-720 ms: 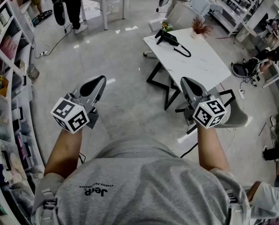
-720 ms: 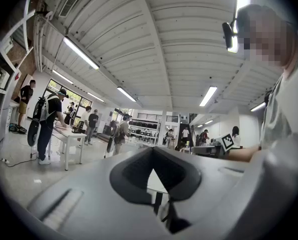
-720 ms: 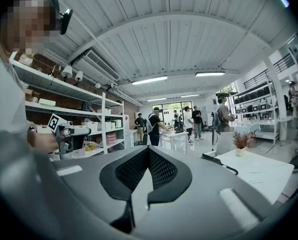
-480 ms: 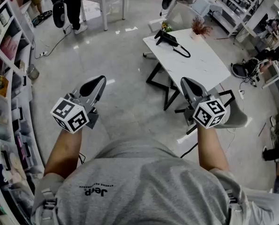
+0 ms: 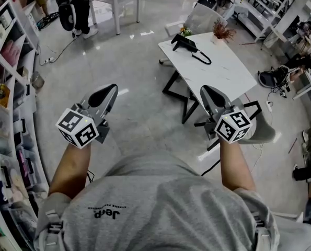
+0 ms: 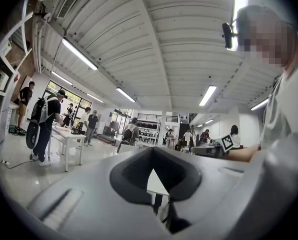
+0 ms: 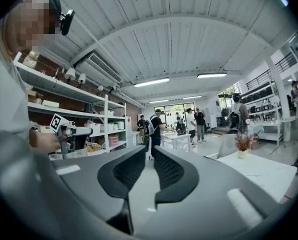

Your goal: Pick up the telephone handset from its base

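While the person stands well back from the white bench (image 5: 226,75), both arms are held out level over the grey floor, one hand-held gripper in each hand. The left hand-held gripper (image 5: 111,91) has its jaws closed tip to tip, with nothing between them. The right hand-held gripper (image 5: 207,92) is also closed and empty. The black telephone (image 5: 184,42) sits at the far end of the bench, well apart from both grippers. Its dark cord (image 5: 202,57) trails across the white top, and a small potted plant (image 5: 223,32) stands near it. At this size the handset cannot be told apart from its base, but it appears to be in place there.

The task looks barely begun: this reads as the approach step, before any reach. The next move probably calls for walking up to the bench. One hand-held gripper would then have to open and line up across the handset's narrow middle.
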Available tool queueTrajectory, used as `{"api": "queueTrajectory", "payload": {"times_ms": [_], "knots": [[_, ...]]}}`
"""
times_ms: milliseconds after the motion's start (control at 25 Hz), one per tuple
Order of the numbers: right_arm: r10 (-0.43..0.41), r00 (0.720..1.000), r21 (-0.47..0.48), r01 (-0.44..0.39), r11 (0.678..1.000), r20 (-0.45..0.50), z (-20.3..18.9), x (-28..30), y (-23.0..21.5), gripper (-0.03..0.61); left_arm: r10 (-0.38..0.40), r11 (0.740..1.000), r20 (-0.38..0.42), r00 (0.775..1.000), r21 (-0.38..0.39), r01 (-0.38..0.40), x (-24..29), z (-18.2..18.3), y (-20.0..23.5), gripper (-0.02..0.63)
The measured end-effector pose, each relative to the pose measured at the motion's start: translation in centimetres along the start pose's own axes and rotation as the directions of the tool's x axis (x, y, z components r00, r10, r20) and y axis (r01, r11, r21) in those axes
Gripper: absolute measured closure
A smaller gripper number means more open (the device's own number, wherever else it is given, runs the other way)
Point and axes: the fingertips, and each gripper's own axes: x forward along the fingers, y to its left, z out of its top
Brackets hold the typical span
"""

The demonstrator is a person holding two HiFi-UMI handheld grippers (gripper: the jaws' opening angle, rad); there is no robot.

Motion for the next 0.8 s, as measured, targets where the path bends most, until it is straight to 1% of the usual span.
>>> {"api": "queueTrajectory", "payload": {"times_ms": [40,80,120,200,240,320,640,800], "knots": [[0.027,1.000,0.006,-0.027,1.000,0.005,0.1,-0.1,0.1,0.496,0.003,1.000,-0.001,1.000,0.001,-0.003,0.1,0.0,-0.3,0.563],[0.052,0.999,0.007,-0.052,0.999,0.006,0.1,-0.1,0.2,0.351,0.005,1.000,-0.001,1.000,0.001,-0.005,0.3,0.1,-0.6,0.563],[0.069,0.998,-0.001,-0.069,0.998,0.005,0.2,-0.2,0.2,0.277,0.008,1.000,-0.001,1.000,0.002,-0.008,0.5,0.1,-0.9,0.563],[0.078,0.997,-0.029,-0.078,0.997,-0.002,0.3,-0.4,-0.3,0.214,0.017,1.000,0.002,1.000,0.006,-0.017,1.1,0.1,-1.6,0.563],[0.078,0.997,-0.040,-0.079,0.996,-0.006,0.4,-0.6,-0.7,0.201,0.020,1.000,0.004,1.000,0.007,-0.020,1.5,0.1,-1.9,0.563],[0.080,0.997,-0.049,-0.080,0.996,-0.010,0.6,-1.2,-1.8,0.195,0.030,1.000,0.005,1.000,0.004,-0.030,2.3,0.0,-2.9,0.563],[0.094,0.995,-0.060,-0.096,0.994,-0.024,0.0,-4.2,-6.2,0.195,0.052,0.999,0.005,0.999,-0.017,-0.051,6.1,-1.9,-6.9,0.563],[0.093,0.995,-0.054,-0.095,0.994,-0.043,-0.9,-3.7,-7.6,0.195,0.059,0.998,-0.014,0.998,-0.016,-0.059,7.4,-2.3,-7.0,0.563]]}}
